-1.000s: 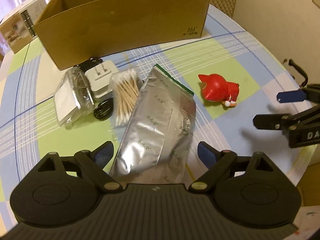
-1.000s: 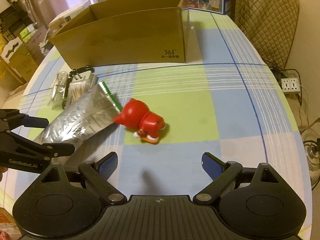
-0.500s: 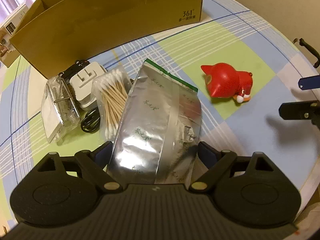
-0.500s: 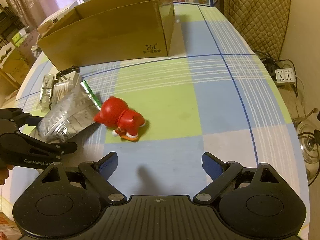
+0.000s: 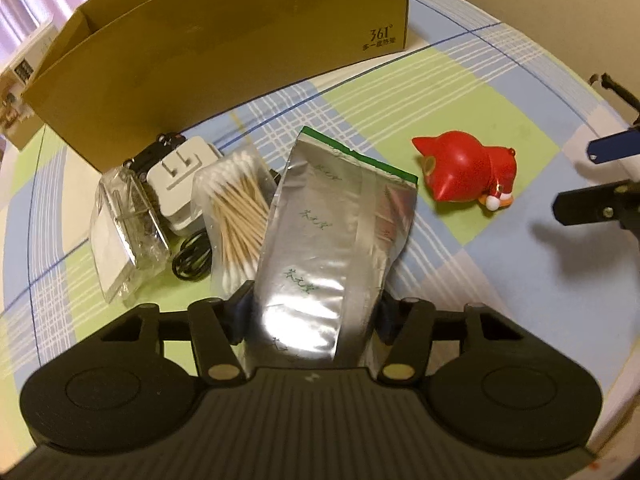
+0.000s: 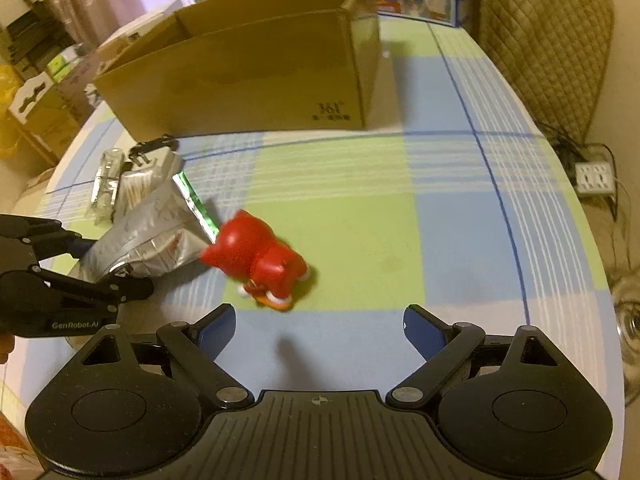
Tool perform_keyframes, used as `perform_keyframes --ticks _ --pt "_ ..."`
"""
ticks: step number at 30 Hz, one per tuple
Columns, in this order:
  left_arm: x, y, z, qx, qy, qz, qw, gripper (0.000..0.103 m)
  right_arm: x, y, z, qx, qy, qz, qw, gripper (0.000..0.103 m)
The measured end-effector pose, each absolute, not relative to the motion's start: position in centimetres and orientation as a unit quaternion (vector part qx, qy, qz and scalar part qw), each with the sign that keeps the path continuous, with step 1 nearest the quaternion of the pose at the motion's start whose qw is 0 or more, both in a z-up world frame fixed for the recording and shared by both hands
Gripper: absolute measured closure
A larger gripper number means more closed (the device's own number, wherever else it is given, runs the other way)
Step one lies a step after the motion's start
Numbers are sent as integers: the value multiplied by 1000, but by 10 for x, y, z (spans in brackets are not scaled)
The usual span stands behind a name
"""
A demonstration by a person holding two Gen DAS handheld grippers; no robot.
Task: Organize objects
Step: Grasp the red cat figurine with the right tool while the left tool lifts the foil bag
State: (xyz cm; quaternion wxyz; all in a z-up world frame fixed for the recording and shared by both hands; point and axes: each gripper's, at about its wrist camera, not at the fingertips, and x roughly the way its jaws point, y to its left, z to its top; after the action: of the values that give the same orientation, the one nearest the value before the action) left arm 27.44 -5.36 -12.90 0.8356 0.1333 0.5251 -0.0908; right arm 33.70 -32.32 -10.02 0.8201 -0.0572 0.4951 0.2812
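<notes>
- The left gripper (image 5: 312,312) is closing around the near end of the silver bag (image 5: 332,240), which sits between its jaws.
- The right gripper (image 6: 320,332) is wide open and holds nothing; the red cat toy (image 6: 260,264) lies just ahead.
- Nothing looks packed yet. The cotton swabs (image 5: 236,200) and charger (image 5: 180,176) wait beside the cardboard box (image 5: 224,60), near the surface's far edge.

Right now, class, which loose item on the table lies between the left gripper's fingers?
The silver foil pouch, green-edged; the left gripper is closing around its near end. The cotton swabs and red cat figure lie outside it.
</notes>
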Motion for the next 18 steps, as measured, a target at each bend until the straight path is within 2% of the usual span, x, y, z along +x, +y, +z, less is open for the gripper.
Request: perform_keyframes --ticks 11,15,18 --pt "254 -32 -96 91 509 -63 853 50 350 -290 -99 -113 443 381 804 16" --pt "250 -22 -82 75 499 -46 862 50 352 -275 -108 -155 429 417 786 27" --pt "250 -13 -74 63 494 -32 866 50 355 -267 -116 -184 423 431 775 31"
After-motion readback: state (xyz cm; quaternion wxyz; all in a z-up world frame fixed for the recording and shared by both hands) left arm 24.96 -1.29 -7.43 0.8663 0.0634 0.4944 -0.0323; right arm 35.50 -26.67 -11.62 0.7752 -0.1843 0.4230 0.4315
